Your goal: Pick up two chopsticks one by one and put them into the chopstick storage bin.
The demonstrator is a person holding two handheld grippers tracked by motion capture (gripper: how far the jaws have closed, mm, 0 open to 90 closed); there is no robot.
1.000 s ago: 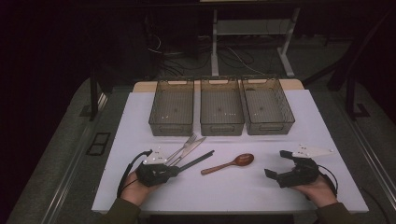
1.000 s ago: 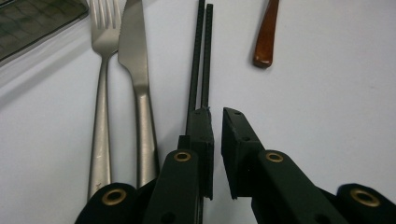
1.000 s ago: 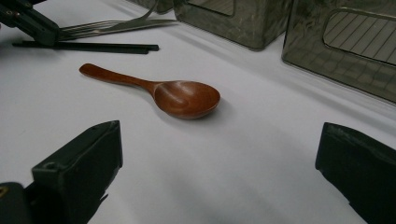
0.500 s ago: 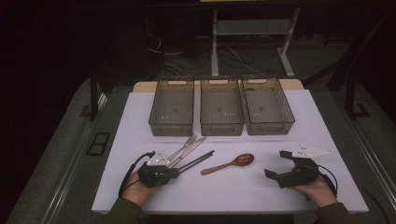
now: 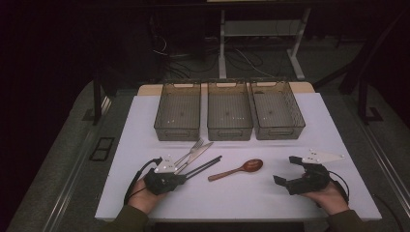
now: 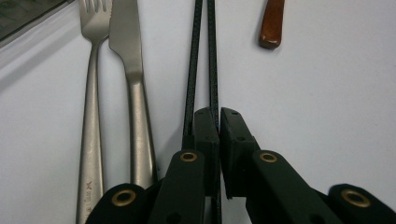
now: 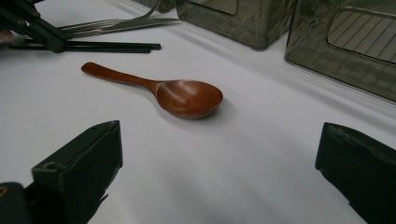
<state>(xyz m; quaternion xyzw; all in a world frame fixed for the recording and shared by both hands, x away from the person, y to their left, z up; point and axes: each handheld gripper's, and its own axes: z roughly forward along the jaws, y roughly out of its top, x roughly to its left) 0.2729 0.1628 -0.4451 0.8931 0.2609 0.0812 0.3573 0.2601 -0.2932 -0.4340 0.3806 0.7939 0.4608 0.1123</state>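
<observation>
Black chopsticks [image 6: 201, 56] lie on the white counter [image 5: 145, 125], and we have the left tongs [image 6: 218, 122] closed on their near ends, the jaws having just drawn in that last bit around the pair. The sticks point up and away from the tongs, just right of a steel knife [image 6: 133, 88] and fork [image 6: 91, 93], with a wooden spoon [image 5: 239, 169] further right.

We judge the step in hand to be lifting the chopsticks for one of the three clear bins [image 5: 229, 111] at the far side. To do it well, we would keep both sticks trapped together, raise them level so that neither slips out, and clear the knife beside them before swinging toward a bin.

The right tongs [image 5: 290, 170] rest wide apart with nothing between them, well right of the spoon.

Whether both sticks are truly pinched, or one merely lies alongside the jaw, we cannot tell: in the left gripper view the left stick runs down the outer edge of the jaw. The far tips of the sticks and the knife's blade are cut off there. The bins look empty, though their dim mesh floors are hard to read.
</observation>
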